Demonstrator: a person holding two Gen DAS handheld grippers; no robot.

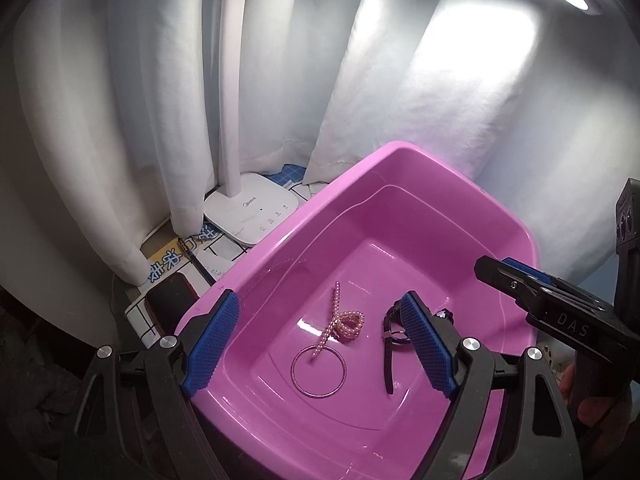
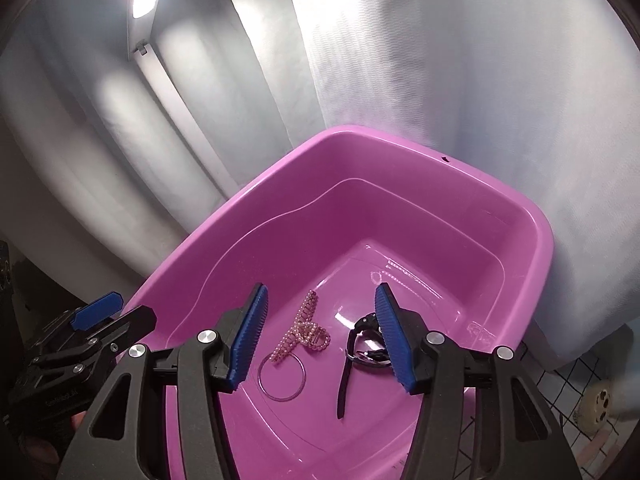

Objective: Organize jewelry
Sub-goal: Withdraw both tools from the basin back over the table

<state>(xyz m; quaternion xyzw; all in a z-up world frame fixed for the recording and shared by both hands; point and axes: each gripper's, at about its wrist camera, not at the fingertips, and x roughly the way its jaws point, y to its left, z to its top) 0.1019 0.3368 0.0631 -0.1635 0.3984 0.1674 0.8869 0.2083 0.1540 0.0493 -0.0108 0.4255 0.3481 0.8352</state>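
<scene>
Jewelry already lies on the floor of the pink tub (image 1: 400, 184): pearl strand (image 1: 340, 320), thin bangle (image 1: 318, 372) and black watch (image 2: 360, 344) near its middle, while the left claw (image 1: 320, 344) and right claw (image 2: 320, 336) hover open and empty above, so sorting seems nearly finished.

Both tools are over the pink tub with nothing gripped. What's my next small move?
Probably lift both clear: the pearl bead strand, thin metal bangle and black wristwatch already lie in the pink plastic tub, and the left tool and right tool hold nothing.
</scene>
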